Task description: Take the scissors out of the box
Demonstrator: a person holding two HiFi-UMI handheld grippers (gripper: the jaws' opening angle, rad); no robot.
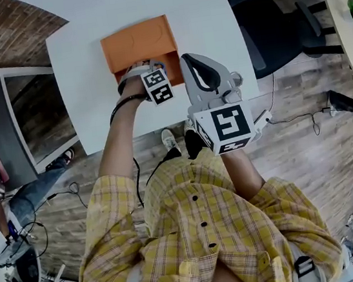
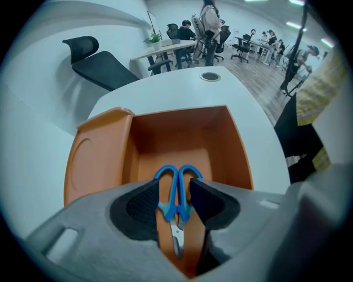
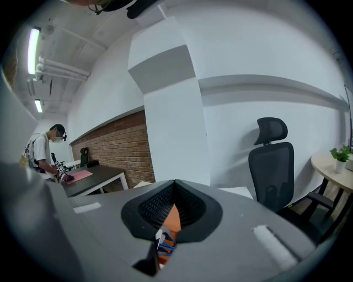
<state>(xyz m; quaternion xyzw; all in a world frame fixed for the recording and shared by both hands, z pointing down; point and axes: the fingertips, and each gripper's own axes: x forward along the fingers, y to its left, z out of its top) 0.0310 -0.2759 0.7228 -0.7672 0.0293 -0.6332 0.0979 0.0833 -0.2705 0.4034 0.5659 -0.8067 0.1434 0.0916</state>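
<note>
An open orange box (image 1: 136, 41) stands on the white table (image 1: 87, 65). In the left gripper view its lid (image 2: 96, 160) lies flat to the left, and blue-handled scissors (image 2: 175, 198) lie on its floor, blades toward me. My left gripper (image 2: 175, 190) points steeply down into the box (image 2: 182, 132), open, one pad on each side of the blue handles without pressing them. In the head view it (image 1: 146, 66) hangs over the box's near edge. My right gripper (image 1: 193, 63) is held just right of the box, its jaws shut and empty (image 3: 175, 184). Orange box (image 3: 172, 217) and scissors (image 3: 165, 245) show behind them.
A black office chair (image 1: 265, 27) stands right of the table, and is also seen in the right gripper view (image 3: 273, 160). The table has a round cable hole (image 2: 210, 76) beyond the box. A dark desk with a person (image 3: 47, 151) is at the left.
</note>
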